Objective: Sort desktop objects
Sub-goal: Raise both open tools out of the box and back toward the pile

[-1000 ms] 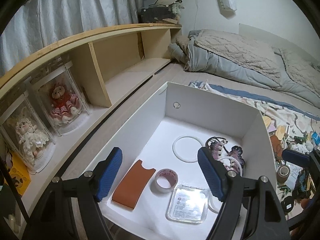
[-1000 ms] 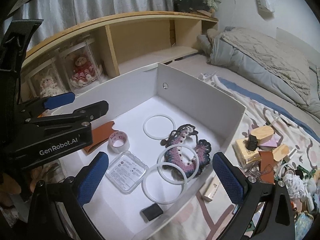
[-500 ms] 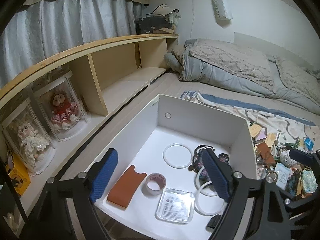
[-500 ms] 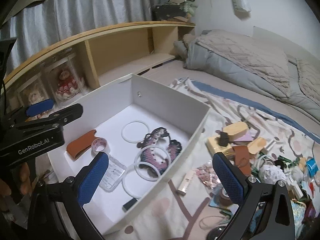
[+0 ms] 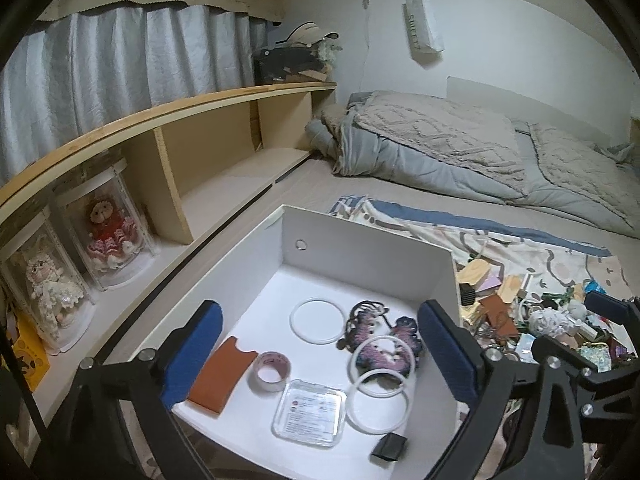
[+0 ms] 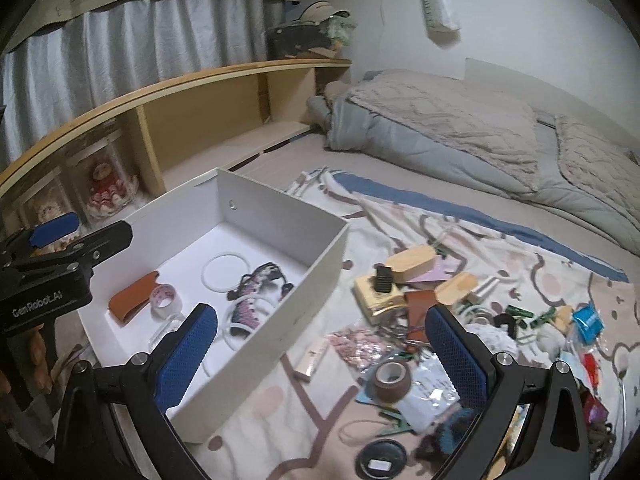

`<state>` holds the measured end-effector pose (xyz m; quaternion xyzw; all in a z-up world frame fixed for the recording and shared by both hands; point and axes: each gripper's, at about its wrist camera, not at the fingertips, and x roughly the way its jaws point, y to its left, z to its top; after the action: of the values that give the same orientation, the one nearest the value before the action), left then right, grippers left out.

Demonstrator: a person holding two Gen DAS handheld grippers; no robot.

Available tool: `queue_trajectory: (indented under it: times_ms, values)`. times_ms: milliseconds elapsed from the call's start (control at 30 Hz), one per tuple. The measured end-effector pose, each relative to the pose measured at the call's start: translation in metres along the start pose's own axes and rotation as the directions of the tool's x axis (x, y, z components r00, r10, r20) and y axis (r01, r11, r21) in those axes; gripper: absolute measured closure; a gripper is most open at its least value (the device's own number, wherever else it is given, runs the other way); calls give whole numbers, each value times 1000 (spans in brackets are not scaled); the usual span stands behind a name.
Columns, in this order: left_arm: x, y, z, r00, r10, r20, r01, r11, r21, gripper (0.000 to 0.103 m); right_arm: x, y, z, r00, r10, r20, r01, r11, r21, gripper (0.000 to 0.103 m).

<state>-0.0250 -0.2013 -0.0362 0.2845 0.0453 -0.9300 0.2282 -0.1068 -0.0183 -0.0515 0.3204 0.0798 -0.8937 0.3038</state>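
Observation:
A white box sits on the bed. Inside lie a brown leather sleeve, a tape roll, a clear plastic case, white rings, a crocheted piece and a small black block. My left gripper hangs above the box, its jaws still opening, with nothing between them. My right gripper is open and empty over the box's right wall. To its right a heap of small objects lies on the patterned cloth, with a brown tape roll nearest.
A wooden shelf with two dolls in clear cases runs along the left. A grey quilt covers the far side of the bed. A black round disc lies at the near edge of the cloth. A hand shows under the left gripper.
Both grippers have pulled back and risen. The left jaws have spread wider. The right gripper has swung right, from over the box to the heap on the cloth.

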Motion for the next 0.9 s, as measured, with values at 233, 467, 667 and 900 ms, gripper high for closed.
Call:
queue_trajectory:
  times_ms: [233, 467, 667, 900]
  values:
    - [-2, -20, 3, 1000, -11, 10, 11, 1000, 22, 1, -16, -27, -1, 999, -45, 19, 44, 998, 32, 0]
    - [-2, -37, 4, 999, -47, 13, 47, 998, 40, 1, -32, -57, -5, 993, -118, 31, 116, 992, 54, 0]
    - [-5, -52, 6, 996, -83, 17, 82, 995, 50, 1, -45, -84, -12, 985, -171, 27, 168, 982, 84, 0]
    - [-9, -70, 7, 992, -121, 22, 119, 991, 67, 1, -58, -107, -22, 974, -227, 15, 225, 969, 106, 0]
